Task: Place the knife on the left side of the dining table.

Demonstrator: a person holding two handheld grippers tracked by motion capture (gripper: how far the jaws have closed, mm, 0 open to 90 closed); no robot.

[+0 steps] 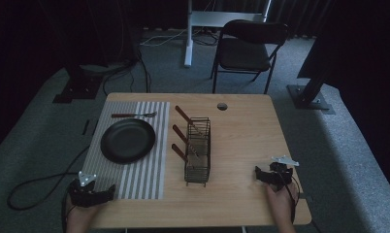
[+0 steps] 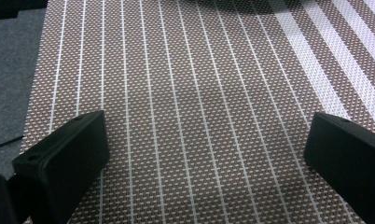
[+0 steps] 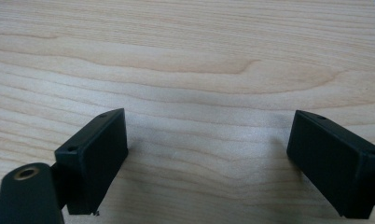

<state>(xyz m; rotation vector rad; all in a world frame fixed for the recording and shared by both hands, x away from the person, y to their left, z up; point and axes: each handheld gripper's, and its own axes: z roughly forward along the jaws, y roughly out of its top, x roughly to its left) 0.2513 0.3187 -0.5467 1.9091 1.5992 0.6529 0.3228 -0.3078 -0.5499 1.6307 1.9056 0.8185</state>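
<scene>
My left gripper (image 1: 108, 191) rests at the near left corner of the wooden table (image 1: 246, 131), over the striped placemat (image 1: 149, 170); its jaws stand wide apart above the woven mat (image 2: 195, 121) with nothing between them. Near the front right edge my right gripper (image 1: 257, 174) is open over bare wood (image 3: 199, 70), empty too. A black plate (image 1: 127, 140) lies on the placemat, a fork (image 1: 134, 115) with a reddish handle behind it. In the table's middle a black wire rack (image 1: 198, 150) holds three pieces of cutlery with reddish handles (image 1: 182, 114) leaning out to the left.
A round cable hole (image 1: 222, 106) sits near the table's far edge. Behind the table stand a black folding chair (image 1: 249, 51) and a white stand leg (image 1: 188, 34). Cables (image 1: 38, 187) trail across the grey carpet at the left. Dark stand bases flank both sides.
</scene>
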